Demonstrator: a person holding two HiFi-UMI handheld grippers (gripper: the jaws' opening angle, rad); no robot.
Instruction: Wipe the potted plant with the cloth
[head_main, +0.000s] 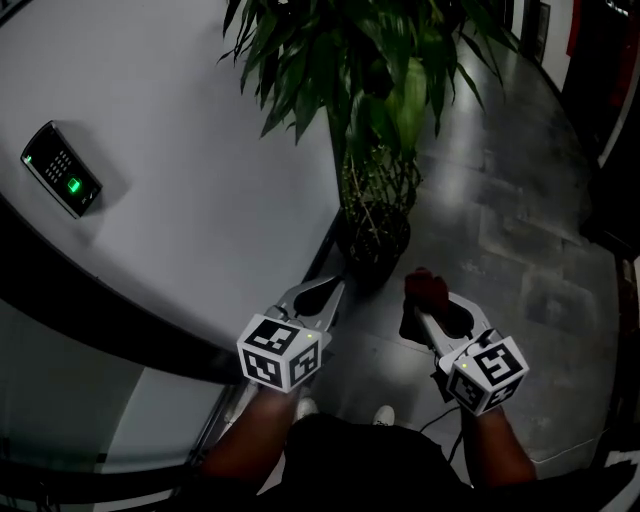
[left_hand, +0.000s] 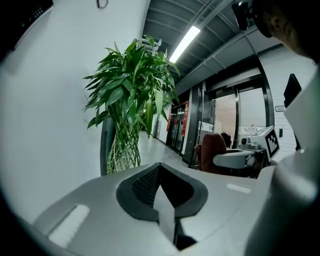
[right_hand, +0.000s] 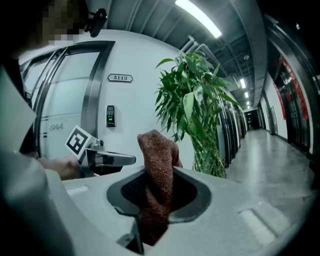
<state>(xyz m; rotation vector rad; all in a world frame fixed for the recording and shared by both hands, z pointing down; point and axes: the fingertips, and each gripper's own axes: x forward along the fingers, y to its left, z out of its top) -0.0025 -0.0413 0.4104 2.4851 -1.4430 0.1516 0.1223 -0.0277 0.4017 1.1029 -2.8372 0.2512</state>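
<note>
A glossy grey corridor floor (head_main: 520, 200) runs away toward 1 o'clock in the head view, with a curved white wall (head_main: 180, 120) filling the side from 9 to 11 o'clock. On that wall, at about 10 o'clock, sits an access keypad (head_main: 62, 170) with a green light showing. The right gripper view adds a metal-framed door (right_hand: 65, 100) with a number plate (right_hand: 120, 77) above the keypad, and a strip light (right_hand: 200, 17) along the ceiling.

The potted plant (head_main: 375, 100), a lucky bamboo with woven stalks and long green leaves, stands on the floor against the wall at 12 o'clock in a dark round pot (head_main: 375, 240).

The person stands facing the plant with both forearms stretched forward and the grippers held nearly level, side by side. The left gripper (head_main: 335, 288) points toward 1 o'clock, its tip close to the pot at the pot's 7 o'clock but apart from it. Its jaws are pressed fully together with nothing between them. Its marker cube (head_main: 282, 352) sits just ahead of the hand.

The right gripper (head_main: 422, 305) points toward 11 o'clock, its tip near the pot's 5 o'clock. Its jaws are clamped on a reddish-brown cloth (head_main: 428, 287), which stands up in a bunched fold above them and hangs down between them, clear of the leaves. Whether it touches the pot cannot be told.
</note>
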